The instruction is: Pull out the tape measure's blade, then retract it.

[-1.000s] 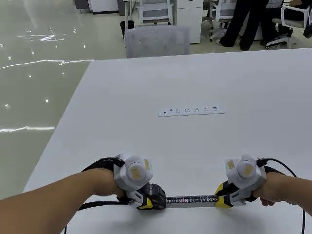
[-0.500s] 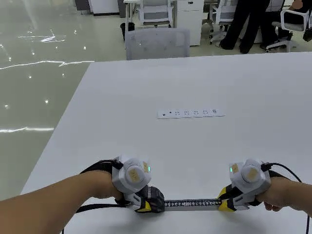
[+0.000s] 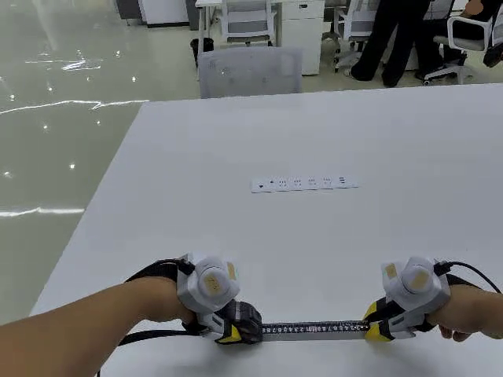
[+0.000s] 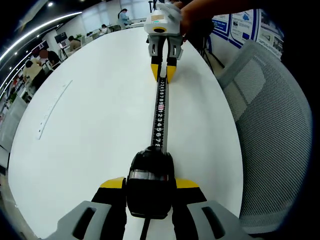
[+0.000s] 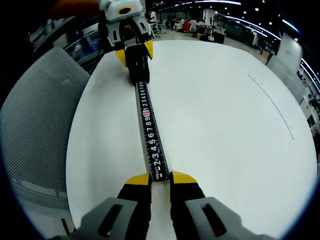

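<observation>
Since a second ago the right tool (image 5: 160, 178) has drawn farther from the left tool (image 4: 150, 184), and more of the blade (image 5: 148, 131) now shows between them, while the power strip (image 3: 302, 183) keeps its place on the tabletop (image 3: 314, 126). The tape measure lies well to our side of the power strip, close to the tabletop's near edge, and its blade runs roughly parallel to the strip. We keep the left tool clenched on the black case (image 3: 245, 320), one yellow tip on each flank, so the case has an anchor and does not slide after the blade as it is pulled. The right tool pinches the blade's free end between its tips, low over the tabletop, which we judge keeps the thin strip flat and straight rather than letting it buckle or twist. Both tools face each other along one line, so the pull goes straight out of the case's mouth. We judge the pull-out to be partly done, with only the low numbers exposed. The retraction will call for the right tool to ease back toward the case, since a sudden release could let the blade whip in.
</observation>
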The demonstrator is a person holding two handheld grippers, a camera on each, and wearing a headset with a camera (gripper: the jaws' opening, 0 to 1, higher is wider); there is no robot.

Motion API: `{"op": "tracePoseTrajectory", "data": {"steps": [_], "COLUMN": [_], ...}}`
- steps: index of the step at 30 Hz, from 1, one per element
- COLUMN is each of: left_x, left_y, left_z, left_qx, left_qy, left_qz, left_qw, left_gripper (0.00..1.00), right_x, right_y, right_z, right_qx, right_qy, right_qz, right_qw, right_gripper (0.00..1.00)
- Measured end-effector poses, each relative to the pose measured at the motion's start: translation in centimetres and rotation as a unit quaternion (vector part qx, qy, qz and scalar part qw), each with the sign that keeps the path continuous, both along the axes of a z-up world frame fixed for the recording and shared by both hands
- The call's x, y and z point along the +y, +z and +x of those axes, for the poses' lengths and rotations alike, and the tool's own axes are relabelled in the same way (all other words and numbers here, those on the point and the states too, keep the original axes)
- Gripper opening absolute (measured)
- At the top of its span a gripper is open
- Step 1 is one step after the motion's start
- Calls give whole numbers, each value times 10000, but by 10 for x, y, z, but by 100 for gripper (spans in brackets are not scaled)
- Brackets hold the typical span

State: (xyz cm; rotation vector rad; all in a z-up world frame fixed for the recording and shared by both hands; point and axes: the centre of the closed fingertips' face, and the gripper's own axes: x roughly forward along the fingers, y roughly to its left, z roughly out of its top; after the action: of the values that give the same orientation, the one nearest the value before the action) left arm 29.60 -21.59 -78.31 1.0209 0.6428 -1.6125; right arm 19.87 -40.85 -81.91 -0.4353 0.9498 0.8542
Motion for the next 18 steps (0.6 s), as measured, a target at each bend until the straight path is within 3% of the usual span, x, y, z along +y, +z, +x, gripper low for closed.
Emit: {"op": "tracePoseTrajectory", "data": {"steps": [18], "left_x": [1], "left_y": [-1], "left_z": [0], "left_qx": [11], "left_qy": [41], "left_qz": [20], "left_qw": [10000], "left_gripper": [32], "right_x": [-24], "right_y": [-1], "right_z": [-12], "right_qx": [32], "right_qy": [-96], "right_qz": [-135], "right_qw": [9999], "right_gripper": [11]}}
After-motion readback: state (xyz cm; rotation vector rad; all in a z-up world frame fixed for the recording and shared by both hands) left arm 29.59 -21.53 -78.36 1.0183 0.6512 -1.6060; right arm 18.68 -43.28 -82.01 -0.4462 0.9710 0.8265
